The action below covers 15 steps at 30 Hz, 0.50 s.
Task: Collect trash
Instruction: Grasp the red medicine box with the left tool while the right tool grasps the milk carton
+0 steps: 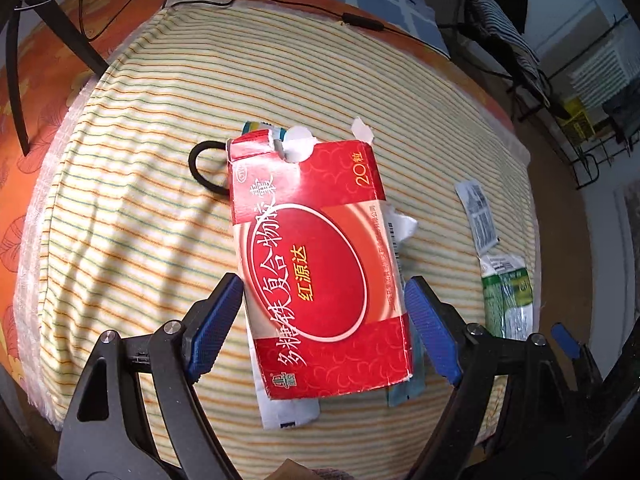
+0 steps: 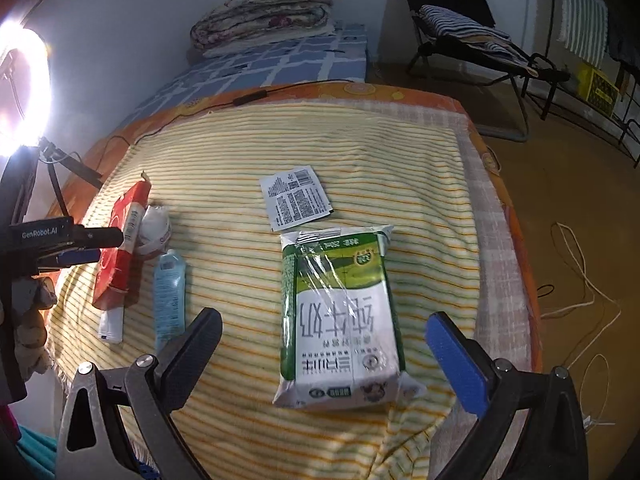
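A red medicine box [image 1: 316, 248] lies on the striped cloth [image 1: 140, 200], over a white packet [image 1: 286, 412] and beside a light-blue sachet [image 2: 170, 292]. My left gripper [image 1: 322, 284] is open, its blue pads [image 1: 220, 320] flanking the box close to both long edges; no grip shows. A green-and-white milk carton in clear wrap [image 2: 340, 320] lies between the wide-open fingers of my right gripper [image 2: 323, 318], with clear gaps on both sides. A white printed sachet [image 2: 296, 200] lies just beyond the carton. Crumpled white tissue [image 2: 154, 224] sits against the red box.
A black hair tie [image 1: 200, 168] lies behind the box. A black cable [image 1: 360, 22] crosses the far edge of the bed. A ring light [image 2: 20, 92] on its stand glows at the left. A folded quilt [image 2: 264, 12], a folding chair [image 2: 468, 36] and floor cords [image 2: 580, 272] lie beyond.
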{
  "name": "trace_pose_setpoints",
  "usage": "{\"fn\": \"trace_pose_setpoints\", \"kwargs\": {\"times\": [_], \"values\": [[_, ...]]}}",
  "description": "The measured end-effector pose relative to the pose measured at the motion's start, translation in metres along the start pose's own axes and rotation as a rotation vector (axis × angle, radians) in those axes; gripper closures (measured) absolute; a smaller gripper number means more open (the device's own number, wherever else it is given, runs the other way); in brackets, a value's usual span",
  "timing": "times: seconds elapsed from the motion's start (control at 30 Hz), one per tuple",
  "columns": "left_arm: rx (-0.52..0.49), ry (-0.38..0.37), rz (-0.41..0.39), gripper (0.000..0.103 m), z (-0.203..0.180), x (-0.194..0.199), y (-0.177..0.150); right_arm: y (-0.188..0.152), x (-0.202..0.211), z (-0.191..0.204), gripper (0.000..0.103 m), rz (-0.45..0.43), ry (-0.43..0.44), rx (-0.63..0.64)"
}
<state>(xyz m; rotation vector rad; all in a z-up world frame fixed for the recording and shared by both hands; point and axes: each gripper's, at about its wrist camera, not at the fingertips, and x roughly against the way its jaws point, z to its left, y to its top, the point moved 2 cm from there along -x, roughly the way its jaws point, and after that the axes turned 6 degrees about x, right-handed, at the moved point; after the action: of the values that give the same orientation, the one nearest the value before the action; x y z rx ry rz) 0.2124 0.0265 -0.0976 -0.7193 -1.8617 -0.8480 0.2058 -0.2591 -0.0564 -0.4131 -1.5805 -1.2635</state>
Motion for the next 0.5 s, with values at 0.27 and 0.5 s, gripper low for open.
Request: {"fn": "trace_pose_setpoints", "kwargs": {"times": [0.27,0.5], "values": [[-0.032,0.045,0.007,0.013,-0.009,-0.019,0.002,0.008,-0.027,-0.001,0.0,0.049,-0.057,0.014],[-0.025,0.033,0.013,0.013,-0.007,-0.029,0.003,0.01,-0.043,0.008,0.0,0.085,-0.082,0.064]]}}
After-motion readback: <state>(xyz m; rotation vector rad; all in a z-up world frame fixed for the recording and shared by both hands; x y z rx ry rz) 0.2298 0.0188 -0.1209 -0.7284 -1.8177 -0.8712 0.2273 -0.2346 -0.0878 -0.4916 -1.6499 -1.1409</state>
